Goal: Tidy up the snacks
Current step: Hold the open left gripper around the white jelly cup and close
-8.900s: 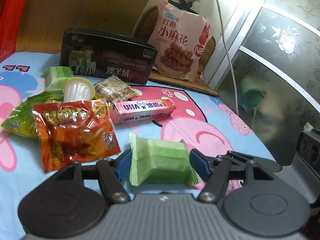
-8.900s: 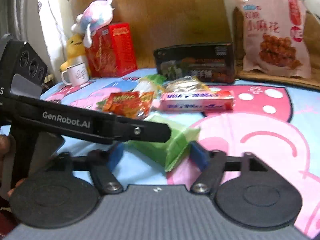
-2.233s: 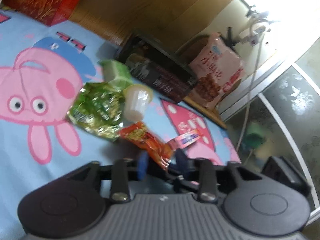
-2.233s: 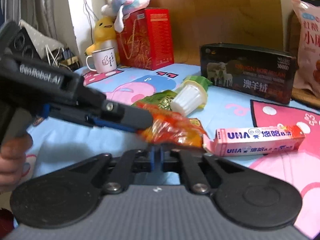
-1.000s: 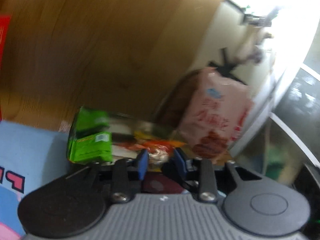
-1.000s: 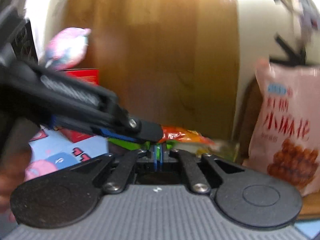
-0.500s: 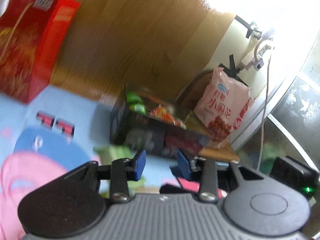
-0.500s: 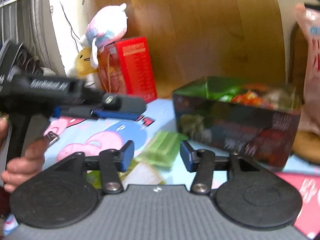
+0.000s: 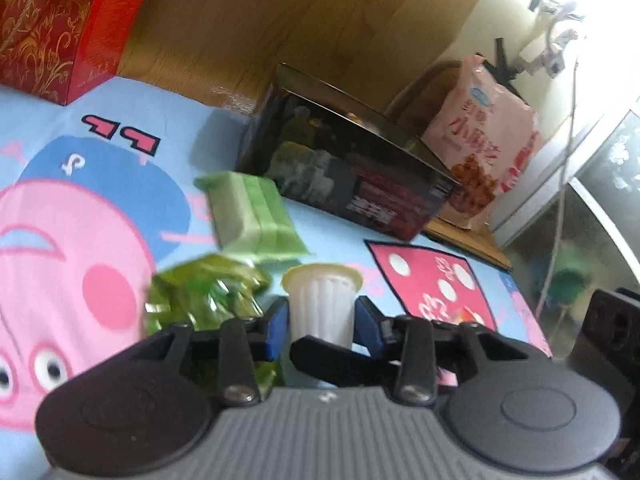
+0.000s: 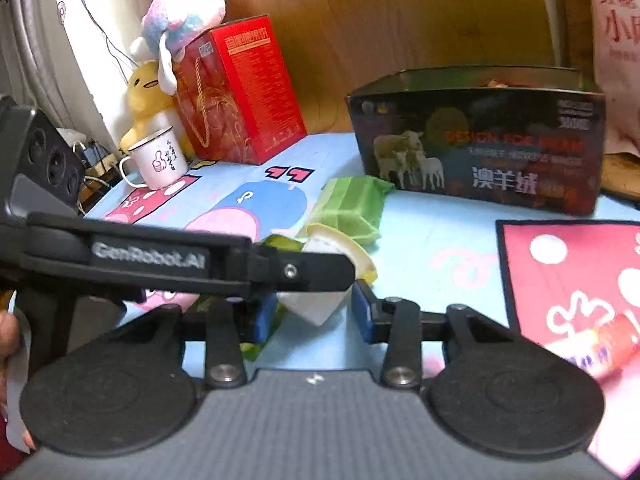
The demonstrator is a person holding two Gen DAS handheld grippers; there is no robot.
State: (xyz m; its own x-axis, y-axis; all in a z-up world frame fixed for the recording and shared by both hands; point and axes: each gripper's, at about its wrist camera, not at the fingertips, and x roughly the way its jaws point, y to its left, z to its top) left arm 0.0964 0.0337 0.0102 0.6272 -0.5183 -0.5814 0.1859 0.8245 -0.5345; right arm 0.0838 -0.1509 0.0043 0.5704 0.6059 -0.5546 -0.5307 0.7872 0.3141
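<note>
A white ribbed jelly cup (image 9: pixel 322 306) lies on the cartoon cloth, and both grippers are around it. My left gripper (image 9: pixel 323 326) is open with its blue pads on either side of the cup. My right gripper (image 10: pixel 310 314) is open too, with the cup (image 10: pixel 332 258) between its pads and the left gripper's arm (image 10: pixel 160 258) crossing in front. A pale green packet (image 9: pixel 254 214) lies behind the cup, also seen in the right wrist view (image 10: pixel 350 206). A shiny green bag (image 9: pixel 200 296) lies to the left. The dark open box (image 10: pixel 476 136) holds snacks.
A pink UHA candy box (image 10: pixel 592 344) lies at the right. A red gift box (image 10: pixel 236 92), plush toys (image 10: pixel 176 36) and a white mug (image 10: pixel 156 162) stand at the back left. A large pink snack bag (image 9: pixel 484 136) leans behind the dark box (image 9: pixel 344 164).
Both grippers have come down from the dark box to the cloth and now sit open around the jelly cup. The orange packet lies in the box.
</note>
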